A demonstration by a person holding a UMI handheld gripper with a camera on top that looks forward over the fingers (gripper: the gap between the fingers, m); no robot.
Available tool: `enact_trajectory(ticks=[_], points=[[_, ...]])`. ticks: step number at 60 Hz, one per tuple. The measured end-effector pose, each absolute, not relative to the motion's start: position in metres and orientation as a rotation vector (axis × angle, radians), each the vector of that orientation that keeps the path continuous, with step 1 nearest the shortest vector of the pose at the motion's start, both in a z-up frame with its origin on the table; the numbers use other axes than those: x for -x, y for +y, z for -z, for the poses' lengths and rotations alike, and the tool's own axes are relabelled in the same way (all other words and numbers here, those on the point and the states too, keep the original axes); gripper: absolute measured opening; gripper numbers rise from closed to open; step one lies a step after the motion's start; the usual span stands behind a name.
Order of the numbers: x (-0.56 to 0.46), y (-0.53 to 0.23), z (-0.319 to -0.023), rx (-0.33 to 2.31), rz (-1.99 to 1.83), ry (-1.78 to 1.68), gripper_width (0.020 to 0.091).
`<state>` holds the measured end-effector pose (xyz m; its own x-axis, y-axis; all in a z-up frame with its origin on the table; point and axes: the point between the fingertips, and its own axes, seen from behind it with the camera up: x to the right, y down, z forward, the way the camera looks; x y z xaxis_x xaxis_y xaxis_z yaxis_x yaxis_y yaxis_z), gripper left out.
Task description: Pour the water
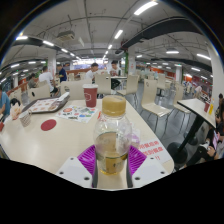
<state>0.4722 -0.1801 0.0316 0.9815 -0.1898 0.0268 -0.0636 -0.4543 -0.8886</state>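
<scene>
Bottle [111, 138] sits clamped in our tool [111, 160], both pads pressing it; red cup [90, 96] stands far beyond on the tabletop [45, 145].

A clear plastic bottle [111, 135] stands upright between the gripper [111, 160] fingers, its tan cap on and amber liquid filling roughly its lower third. The purple pads [87, 158] sit close on either side of the bottle's base at 6 o'clock; whether both press on it cannot be told. The bottle rests over a white round table [45, 140]. At 9 o'clock on that table lies a dark red disc [48, 125]. Toward 11 o'clock stands a red cup [90, 96], with a flat tray [42, 103] further at 10 o'clock. At 2 o'clock a white chair [152, 100] stands beyond the table. People sit at distant tables around 12 o'clock, under strip lights.
</scene>
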Motion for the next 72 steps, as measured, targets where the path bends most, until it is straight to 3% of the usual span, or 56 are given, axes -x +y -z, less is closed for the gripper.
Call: enact_trajectory(ticks=[15,33,45,55,72], points=[[-0.475,-0.168,-0.047,2.048,0.312,0.166,0.0383],[-0.421,-0.108,-0.166,1.934,0.835,-0.09,0.0384],[-0.307,-0.037,-0.229,1.74,1.287,-0.541,0.038],[-0.199,0.018,-0.218,1.516,1.552,-0.996,0.0383],[-0.119,0.061,-0.144,1.238,1.767,-1.532,0.0389]])
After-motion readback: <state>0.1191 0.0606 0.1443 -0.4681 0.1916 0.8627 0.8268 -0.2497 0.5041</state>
